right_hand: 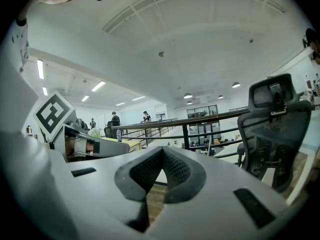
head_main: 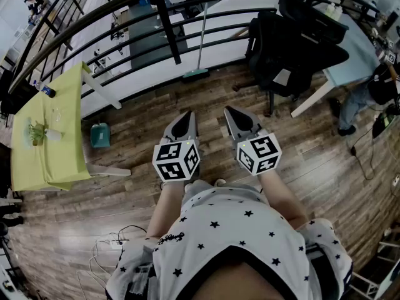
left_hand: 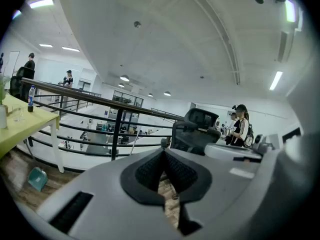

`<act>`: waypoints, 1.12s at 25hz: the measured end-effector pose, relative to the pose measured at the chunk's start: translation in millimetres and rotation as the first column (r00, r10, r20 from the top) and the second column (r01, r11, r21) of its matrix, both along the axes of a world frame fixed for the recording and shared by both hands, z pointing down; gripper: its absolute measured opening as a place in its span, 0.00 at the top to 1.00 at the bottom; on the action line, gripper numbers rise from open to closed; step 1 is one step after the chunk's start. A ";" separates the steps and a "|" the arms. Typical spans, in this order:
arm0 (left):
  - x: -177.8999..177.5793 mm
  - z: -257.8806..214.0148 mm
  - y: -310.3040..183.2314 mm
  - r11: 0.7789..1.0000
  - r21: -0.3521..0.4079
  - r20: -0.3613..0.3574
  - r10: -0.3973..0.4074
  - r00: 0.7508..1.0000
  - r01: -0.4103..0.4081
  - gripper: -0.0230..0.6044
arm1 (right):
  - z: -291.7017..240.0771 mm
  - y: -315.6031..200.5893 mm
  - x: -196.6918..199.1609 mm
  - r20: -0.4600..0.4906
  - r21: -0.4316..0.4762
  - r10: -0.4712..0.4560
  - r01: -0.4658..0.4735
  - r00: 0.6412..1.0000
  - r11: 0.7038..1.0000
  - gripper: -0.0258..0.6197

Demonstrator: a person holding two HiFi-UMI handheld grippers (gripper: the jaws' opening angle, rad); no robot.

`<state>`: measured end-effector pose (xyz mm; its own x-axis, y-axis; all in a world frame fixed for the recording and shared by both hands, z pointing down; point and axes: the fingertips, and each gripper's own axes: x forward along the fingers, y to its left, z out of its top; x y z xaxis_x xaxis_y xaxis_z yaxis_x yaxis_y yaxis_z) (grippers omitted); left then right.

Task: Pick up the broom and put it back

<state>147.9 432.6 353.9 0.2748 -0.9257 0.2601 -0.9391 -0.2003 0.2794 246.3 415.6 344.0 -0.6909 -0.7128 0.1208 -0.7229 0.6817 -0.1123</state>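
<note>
The broom (head_main: 201,36) leans upright against the black railing (head_main: 150,39), its green head (head_main: 195,75) on the wood floor. Both grippers are held side by side in front of the person, well short of it. My left gripper (head_main: 185,119) is shut with nothing in it, and my right gripper (head_main: 234,112) is shut and empty too. In the left gripper view the tips (left_hand: 162,151) meet, and the broom's pale handle (left_hand: 134,143) shows beyond them at the railing. In the right gripper view the jaws (right_hand: 161,151) are closed, with the handle (right_hand: 210,144) far off.
A teal dustpan (head_main: 100,135) stands by the leg of a yellow-green table (head_main: 50,149) at the left. A black office chair (head_main: 284,49) stands right of the broom beside a pale desk (head_main: 350,61). Cables lie on the floor near the person's feet (head_main: 109,245). People stand in the distance.
</note>
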 end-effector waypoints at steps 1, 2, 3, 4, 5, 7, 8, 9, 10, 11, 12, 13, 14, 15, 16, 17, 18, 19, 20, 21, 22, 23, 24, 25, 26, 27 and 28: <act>1.1 1.6 0.3 1.000 -0.004 -0.001 0.000 1.000 0.000 0.94 | 0.8 0.4 1.1 0.000 -0.001 -0.001 0.001 1.000 1.000 0.97; 2.2 3.1 0.8 1.000 -0.008 -0.002 -0.001 1.000 0.001 0.94 | 1.7 1.0 2.0 0.000 -0.003 -0.002 0.002 1.000 1.000 0.97; 3.2 4.6 1.7 1.000 -0.011 -0.004 -0.001 1.000 0.001 0.94 | 3.1 2.2 2.8 -0.001 -0.005 -0.004 0.004 1.000 1.000 0.97; 4.1 5.8 2.7 1.000 -0.015 -0.006 -0.001 1.000 0.001 0.94 | 4.5 3.6 3.3 -0.002 -0.007 -0.008 0.008 1.000 1.000 0.97; 5.1 6.4 3.5 1.000 -0.017 -0.009 -0.001 1.000 0.001 0.94 | 5.5 4.7 3.6 -0.004 -0.008 -0.011 0.011 1.000 1.000 0.97; 7.1 6.3 3.7 1.000 -0.018 -0.011 0.000 1.000 0.000 0.94 | 5.5 5.1 4.7 -0.008 -0.006 -0.018 0.018 1.000 1.000 0.97; 7.9 6.0 3.6 1.000 -0.018 -0.011 -0.001 1.000 0.001 0.94 | 4.6 4.8 5.2 -0.010 -0.004 -0.021 0.021 1.000 1.000 0.97; 8.1 5.9 3.5 1.000 -0.020 -0.013 -0.003 1.000 0.003 0.94 | 3.4 4.5 5.5 -0.011 -0.002 -0.023 0.023 1.000 1.000 0.97; 7.9 6.1 3.4 1.000 -0.024 -0.017 -0.006 1.000 0.006 0.94 | 2.1 4.3 5.6 -0.010 0.000 -0.026 0.026 1.000 1.000 0.97; 7.1 6.5 3.0 1.000 -0.029 -0.024 -0.010 1.000 0.010 0.94 | 0.7 4.1 5.5 -0.006 0.001 -0.029 0.029 1.000 1.000 0.97; 6.2 6.9 2.4 0.999 -0.034 -0.033 -0.015 0.999 0.014 0.95 | -0.8 3.9 5.2 0.001 0.001 -0.034 0.034 0.999 0.999 0.97; 5.1 7.2 1.4 0.999 -0.039 -0.043 -0.020 0.999 0.019 0.94 | -2.3 3.5 4.7 0.011 0.000 -0.040 0.040 0.999 0.999 0.97; 4.2 7.4 -0.1 0.999 -0.043 -0.051 -0.025 0.998 0.023 0.94 | -3.2 2.8 4.2 0.019 -0.003 -0.045 0.045 0.999 0.999 0.97; 3.6 7.3 -1.9 0.999 -0.045 -0.057 -0.028 0.998 0.026 0.95 | -3.3 1.4 3.9 0.023 -0.005 -0.048 0.048 0.999 0.999 0.97; 3.5 7.1 -4.0 0.999 -0.046 -0.058 -0.029 0.998 0.026 0.94 | -2.6 -0.6 3.7 0.024 -0.008 -0.048 0.048 0.999 0.999 0.97; 4.0 7.0 -6.1 0.999 -0.047 -0.057 -0.027 0.998 0.025 0.94 | -1.5 -3.0 3.6 0.025 -0.011 -0.045 0.045 0.999 0.999 0.97; 4.7 7.4 -8.3 0.999 -0.048 -0.054 -0.024 0.998 0.022 0.94 | -0.1 -5.8 3.4 0.027 -0.015 -0.042 0.043 0.999 0.999 0.97; 5.4 8.2 -10.7 0.999 -0.050 -0.050 -0.021 0.999 0.019 0.94 | 1.3 -8.8 3.0 0.032 -0.021 -0.040 0.040 0.999 0.999 0.97; 5.6 9.3 -13.6 0.999 -0.052 -0.047 -0.019 0.999 0.017 0.94 | 2.5 -12.0 2.2 0.036 -0.025 -0.038 0.039 0.999 0.999 0.97; 5.2 10.5 -16.9 0.998 -0.054 -0.045 -0.018 0.999 0.016 0.94 | 3.5 -15.7 0.9 0.039 -0.028 -0.038 0.039 0.999 0.999 0.97; 4.0 11.6 -20.9 0.998 -0.056 -0.045 -0.019 0.999 0.016 0.94 | 4.5 -19.9 -1.0 0.040 -0.030 -0.037 0.038 0.998 0.999 0.97; 2.1 12.8 -25.3 0.998 -0.058 -0.046 -0.020 0.999 0.017 0.94 | 5.5 -24.4 -3.1 0.040 -0.032 -0.037 0.038 0.999 0.999 0.97; -0.1 13.9 -30.2 0.998 -0.060 -0.048 -0.021 0.999 0.018 0.94 | 6.6 -29.1 -5.1 0.038 -0.035 -0.036 0.037 0.999 0.999 0.97; -2.5 15.0 -35.6 0.998 -0.061 -0.050 -0.021 0.999 0.018 0.94 | 7.9 -34.2 -7.0 0.037 -0.037 -0.034 0.035 0.999 0.999 0.97; -5.0 15.9 -41.7 0.998 -0.062 -0.051 -0.020 0.999 0.017 0.94 | 9.2 -39.9 -8.6 0.035 -0.038 -0.032 0.033 0.999 0.999 0.97; -7.6 16.7 -48.9 0.998 -0.062 -0.051 -0.020 0.998 0.017 0.95 | 10.7 -46.6 -10.3 0.032 -0.039 -0.030 0.032 0.999 0.999 0.97; -10.5 17.4 -57.4 0.998 -0.062 -0.052 -0.021 0.998 0.017 0.94 | 12.2 -54.7 -12.1 0.029 -0.040 -0.030 0.031 0.999 0.999 0.97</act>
<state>137.5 375.2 371.3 0.2721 -0.9135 0.3023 -0.9262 -0.1634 0.3399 234.2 360.8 356.1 -0.7156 -0.6864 0.1294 -0.6982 0.6976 -0.1608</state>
